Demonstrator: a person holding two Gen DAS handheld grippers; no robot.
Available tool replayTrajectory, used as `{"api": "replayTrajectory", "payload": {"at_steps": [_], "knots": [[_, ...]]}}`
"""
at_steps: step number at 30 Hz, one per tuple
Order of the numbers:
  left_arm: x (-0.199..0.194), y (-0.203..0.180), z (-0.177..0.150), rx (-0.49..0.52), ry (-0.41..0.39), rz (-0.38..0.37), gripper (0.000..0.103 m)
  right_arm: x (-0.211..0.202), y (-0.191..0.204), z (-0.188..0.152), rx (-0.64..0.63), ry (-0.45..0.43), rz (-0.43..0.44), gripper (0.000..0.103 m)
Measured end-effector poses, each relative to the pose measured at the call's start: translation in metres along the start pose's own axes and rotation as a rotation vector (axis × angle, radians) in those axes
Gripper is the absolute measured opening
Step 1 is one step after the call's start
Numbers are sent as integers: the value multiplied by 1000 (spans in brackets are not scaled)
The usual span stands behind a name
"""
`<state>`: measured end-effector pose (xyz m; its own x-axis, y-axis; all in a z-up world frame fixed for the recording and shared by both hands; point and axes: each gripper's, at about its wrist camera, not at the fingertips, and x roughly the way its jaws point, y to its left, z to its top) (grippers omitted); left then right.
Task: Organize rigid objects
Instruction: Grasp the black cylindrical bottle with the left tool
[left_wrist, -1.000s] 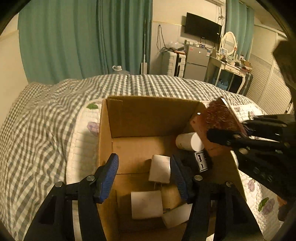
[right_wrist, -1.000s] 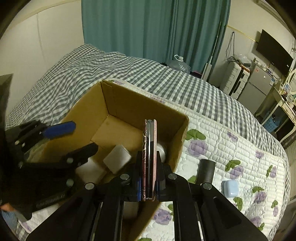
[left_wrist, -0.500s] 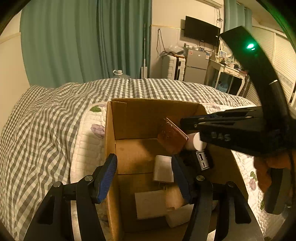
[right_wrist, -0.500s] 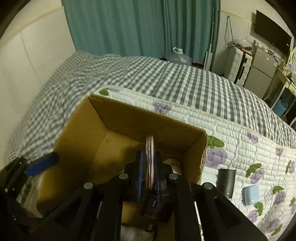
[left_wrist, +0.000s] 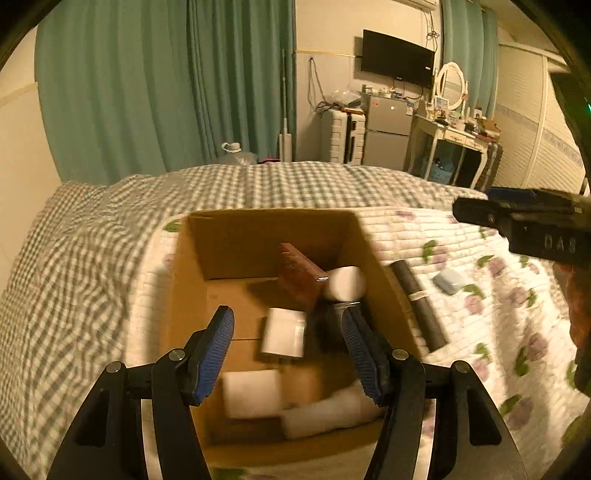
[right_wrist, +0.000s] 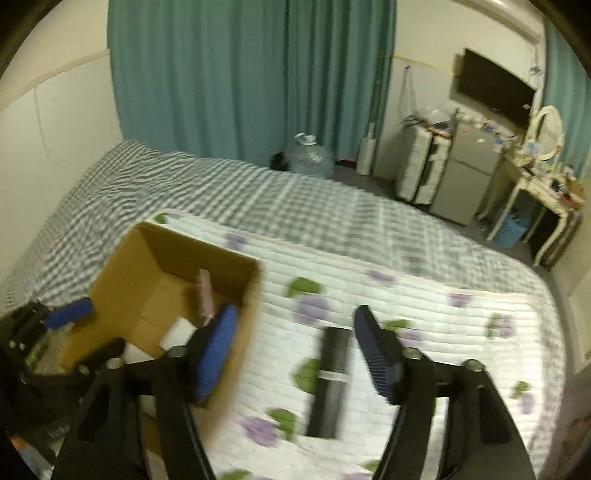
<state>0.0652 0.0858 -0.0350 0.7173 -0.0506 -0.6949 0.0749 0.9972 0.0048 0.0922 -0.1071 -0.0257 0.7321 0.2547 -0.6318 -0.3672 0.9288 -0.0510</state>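
Inside box (left_wrist: 258, 236), phone (left_wrist: 301, 277) edge-up, tilted

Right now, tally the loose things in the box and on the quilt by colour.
White: 4 (roll, charger, block, bar)
Brown: 1 (case)
Black: 2 (tube; pack, blurred)
Light blue: 1 (pod)
Total: 8

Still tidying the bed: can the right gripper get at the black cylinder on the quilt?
Probably yes. The right gripper is open and empty, the black cylinder lies uncovered on the quilt beside the cardboard box, nothing between.
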Motion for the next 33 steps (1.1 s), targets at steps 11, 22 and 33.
{"api": "replayTrajectory", "payload": {"at_steps": [11, 22, 33], "knots": [[21, -107, 15, 81, 47, -14, 64, -16, -101, -49, 42, 17, -116, 84], [115, -176, 23, 76, 148, 60, 64, 41, -166, -58, 55, -6, -128, 84], [191, -182, -7, 80, 222, 154, 64, 86, -178, -89, 34, 76, -55, 84]]}}
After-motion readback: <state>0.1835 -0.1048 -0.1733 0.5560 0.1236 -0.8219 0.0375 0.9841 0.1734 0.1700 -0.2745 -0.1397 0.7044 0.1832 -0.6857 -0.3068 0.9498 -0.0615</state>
